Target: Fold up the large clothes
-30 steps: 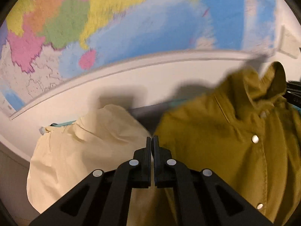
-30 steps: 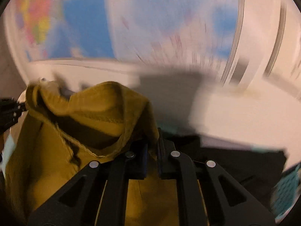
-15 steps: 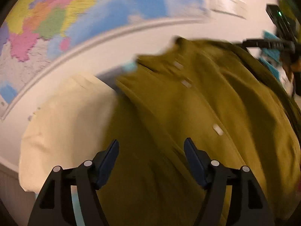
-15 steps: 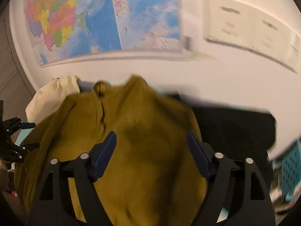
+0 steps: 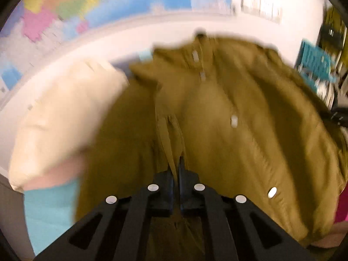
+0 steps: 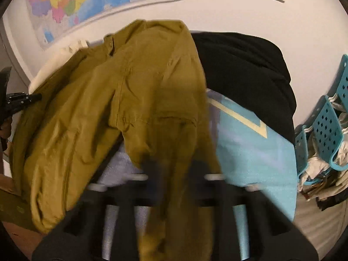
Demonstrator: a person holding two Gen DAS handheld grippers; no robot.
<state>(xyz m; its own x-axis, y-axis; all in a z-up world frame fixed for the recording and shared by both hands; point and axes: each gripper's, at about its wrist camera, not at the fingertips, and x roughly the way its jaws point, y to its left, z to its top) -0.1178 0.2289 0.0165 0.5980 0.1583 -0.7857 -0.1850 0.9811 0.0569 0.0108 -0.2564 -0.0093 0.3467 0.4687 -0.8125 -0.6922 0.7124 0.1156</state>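
An olive-yellow jacket with white snap buttons lies spread over the teal surface, collar toward the wall. My left gripper is shut on a fold of the jacket's fabric near its middle. In the right wrist view the same jacket drapes over my right gripper, whose blurred fingers stand a little apart with jacket cloth hanging between and over them; whether they grip it is hidden. The left gripper shows at that view's left edge.
A cream garment lies left of the jacket and a black garment lies right of it. The teal mat covers the surface. Blue perforated bins stand at the right. A wall map hangs behind.
Both grippers opened half a second ago and dropped the jacket flat. Now the left has shut on a fold near the jacket's middle, and the right has moved down under its cloth.
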